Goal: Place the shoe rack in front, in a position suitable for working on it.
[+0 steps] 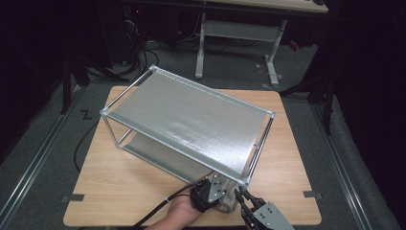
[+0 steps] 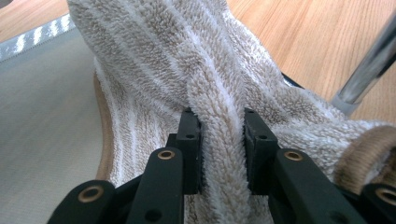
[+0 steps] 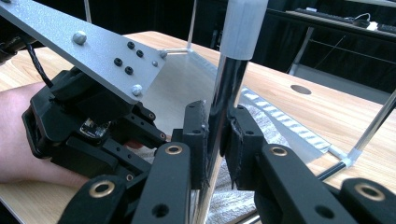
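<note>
Two grippers work at the near edge of the table (image 1: 119, 191), at the near right corner of a two-tier metal rack (image 1: 186, 124) that stands skewed across its middle. The left gripper (image 2: 222, 144) has its jaws pressed onto a raised fold of a beige striped towel (image 2: 187, 60), pinching the ridge of pile between the pads, while the right gripper (image 3: 215, 140) has its jaws clamped around the rack's chrome corner post (image 3: 229, 93), steadying the frame. The towel lies on the lower shelf (image 2: 42, 116) at that corner, bunched rather than flat, with part of it spilling toward the table's near edge beside the post. To do this step well, the right gripper should probably hold the post firmly so the light rack does not slide, and the left should draw the cloth slowly along the shelf, keeping the pinch deep in the fold so the pile does not slip free or snag on the post. The towel's long axis appears to run away from the left gripper, its stripes following that line toward the shelf's interior, though its far end is out of sight.
</note>
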